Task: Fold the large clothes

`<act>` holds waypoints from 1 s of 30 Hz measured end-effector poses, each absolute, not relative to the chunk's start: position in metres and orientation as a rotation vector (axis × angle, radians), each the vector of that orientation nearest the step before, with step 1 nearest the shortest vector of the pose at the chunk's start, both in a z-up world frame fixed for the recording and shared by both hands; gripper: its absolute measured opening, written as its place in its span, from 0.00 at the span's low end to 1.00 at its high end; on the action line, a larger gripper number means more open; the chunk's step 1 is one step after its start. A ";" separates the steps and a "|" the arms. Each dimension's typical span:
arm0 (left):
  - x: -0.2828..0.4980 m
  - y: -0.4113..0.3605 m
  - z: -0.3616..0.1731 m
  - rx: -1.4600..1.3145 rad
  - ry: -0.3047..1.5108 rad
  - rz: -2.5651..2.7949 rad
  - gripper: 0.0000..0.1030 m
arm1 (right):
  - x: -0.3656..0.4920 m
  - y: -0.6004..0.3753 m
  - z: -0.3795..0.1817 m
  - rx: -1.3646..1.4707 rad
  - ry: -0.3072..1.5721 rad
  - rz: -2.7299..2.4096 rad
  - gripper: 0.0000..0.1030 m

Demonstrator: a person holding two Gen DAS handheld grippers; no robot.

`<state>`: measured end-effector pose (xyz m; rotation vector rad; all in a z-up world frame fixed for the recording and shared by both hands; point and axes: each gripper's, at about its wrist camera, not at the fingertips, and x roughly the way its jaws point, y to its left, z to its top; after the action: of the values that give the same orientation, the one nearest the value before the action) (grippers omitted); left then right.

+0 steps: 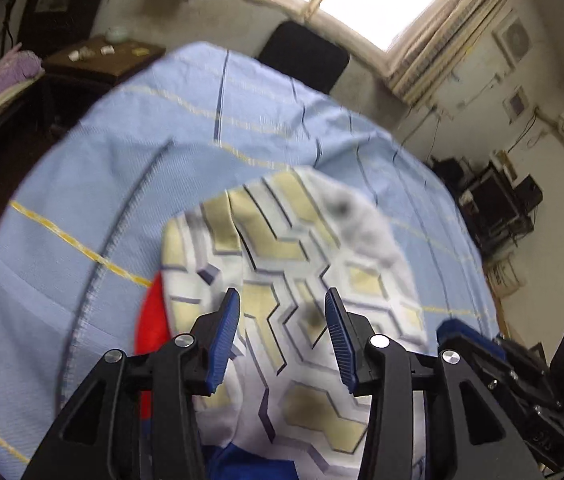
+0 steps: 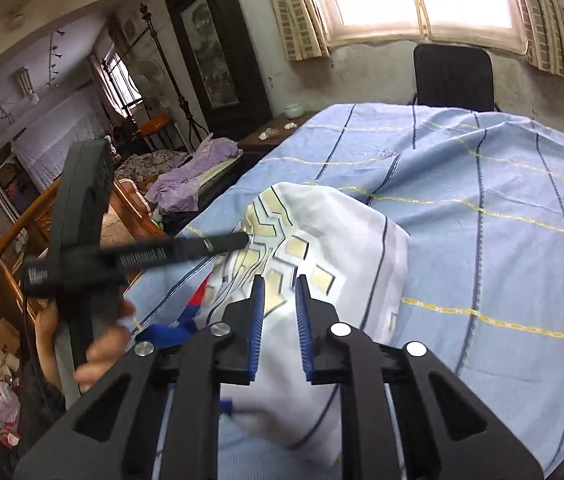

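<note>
Here, left tool (image 1: 282, 292) and right tool (image 2: 280, 280) both part-open over patterned garment (image 2: 322, 240) on blue sheet (image 2: 482, 200).

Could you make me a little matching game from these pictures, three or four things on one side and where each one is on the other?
Things:
1. white garment with yellow and navy geometric print
2. light blue striped bedsheet
3. black chair back
4. crumpled purple cloth

Places:
A. under the window, behind the bed
B. spread over the whole bed
C. bunched on the sheet, in front of both grippers
D. on furniture left of the bed

Pairs: 1-C, 2-B, 3-A, 4-D
</note>
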<state>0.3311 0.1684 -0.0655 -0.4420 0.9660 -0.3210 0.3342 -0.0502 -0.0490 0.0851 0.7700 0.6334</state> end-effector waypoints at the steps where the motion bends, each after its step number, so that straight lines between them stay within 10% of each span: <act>1: 0.333 0.164 -0.069 -0.430 0.976 -0.318 0.43 | 0.341 -0.046 -0.055 0.088 0.782 0.633 0.14; 21: 0.325 0.179 -0.057 -0.464 0.905 -0.280 0.46 | 0.390 -0.084 -0.121 0.410 1.046 0.663 0.00; 24: 0.306 0.210 -0.032 -0.491 0.799 -0.210 0.61 | 0.378 -0.104 -0.111 0.447 1.020 0.647 0.09; 28: 0.299 0.220 -0.043 -0.514 0.858 -0.203 0.66 | 0.360 -0.129 -0.098 0.459 0.983 0.621 0.57; 30: 0.298 0.218 -0.064 -0.558 0.945 -0.217 0.66 | 0.357 -0.134 -0.095 0.456 0.979 0.630 0.58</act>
<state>0.2975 0.2184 -0.0642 -0.5584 0.9451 -0.2169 0.3565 -0.1340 -0.0952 0.4560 0.9787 0.6301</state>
